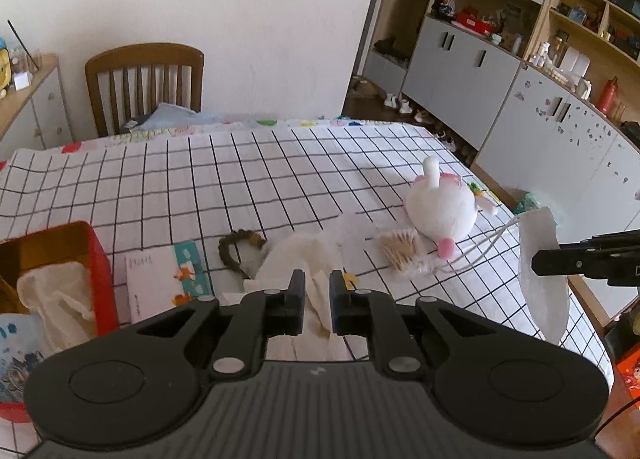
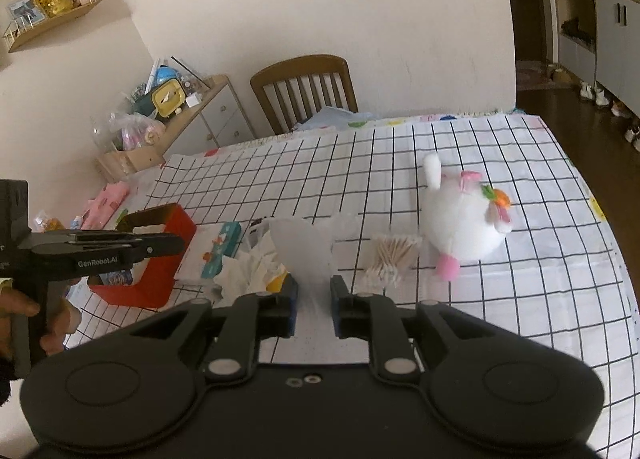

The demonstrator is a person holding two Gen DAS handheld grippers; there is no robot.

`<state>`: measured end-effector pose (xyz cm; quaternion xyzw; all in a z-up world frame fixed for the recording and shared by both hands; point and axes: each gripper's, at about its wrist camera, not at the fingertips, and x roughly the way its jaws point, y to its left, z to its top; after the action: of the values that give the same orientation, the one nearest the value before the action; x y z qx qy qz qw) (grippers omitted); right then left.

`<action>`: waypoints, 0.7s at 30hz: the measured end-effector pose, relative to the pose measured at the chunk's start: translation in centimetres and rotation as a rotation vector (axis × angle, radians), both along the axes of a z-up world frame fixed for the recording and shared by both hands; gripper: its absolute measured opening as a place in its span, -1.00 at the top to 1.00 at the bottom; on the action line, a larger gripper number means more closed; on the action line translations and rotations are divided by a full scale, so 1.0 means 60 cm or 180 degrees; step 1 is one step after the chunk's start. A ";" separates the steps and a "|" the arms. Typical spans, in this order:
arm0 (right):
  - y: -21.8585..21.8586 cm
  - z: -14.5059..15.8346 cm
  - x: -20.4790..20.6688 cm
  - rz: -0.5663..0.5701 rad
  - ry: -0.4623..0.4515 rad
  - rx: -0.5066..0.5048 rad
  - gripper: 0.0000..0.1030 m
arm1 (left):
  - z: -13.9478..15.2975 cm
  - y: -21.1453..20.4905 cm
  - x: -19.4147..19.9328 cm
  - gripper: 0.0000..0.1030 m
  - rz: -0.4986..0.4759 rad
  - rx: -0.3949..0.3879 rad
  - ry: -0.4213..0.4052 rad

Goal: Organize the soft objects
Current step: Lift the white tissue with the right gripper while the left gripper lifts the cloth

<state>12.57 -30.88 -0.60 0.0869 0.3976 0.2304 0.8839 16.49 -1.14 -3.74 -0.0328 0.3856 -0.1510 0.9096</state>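
**Right gripper holds a white face mask over a checked table**

Nearest, the right gripper [image 2: 314,297] is clenched on a white face mask [image 1: 540,267], lifted above the table's right edge with its ear loops trailing down. The left gripper [image 1: 317,291] hovers over a crumpled pile of white tissues [image 1: 296,255], its jaws a little apart and holding nothing. To the left stands a red box [image 1: 94,259] with a cloth inside, and beside it lies a small tissue packet [image 1: 168,279]. Just beyond the tissues lie a brown ring [image 1: 232,249] and a bundle of cotton swabs [image 2: 394,253]. Further right, a white plush toy [image 2: 464,227] rests on the checked tablecloth [image 1: 200,187]. A wooden chair [image 1: 144,79] stands at the far side.
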 end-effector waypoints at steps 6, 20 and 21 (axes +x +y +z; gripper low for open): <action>0.007 -0.014 0.003 0.0013 0.0073 -0.0018 0.66 | -0.026 -0.006 -0.003 -0.56 -0.0060 -0.0037 0.0011; 0.029 -0.061 0.013 0.0047 0.0325 -0.0126 0.66 | -0.158 -0.054 0.007 -0.56 -0.0051 0.0370 0.0345; 0.030 -0.063 0.013 0.0049 0.0334 -0.0131 0.66 | -0.166 -0.058 0.009 -0.56 -0.0039 0.0415 0.0356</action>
<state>13.38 -29.08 -4.36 0.0776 0.4487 0.2241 0.8617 17.01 -4.61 -13.71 0.0204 0.4450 -0.1290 0.8859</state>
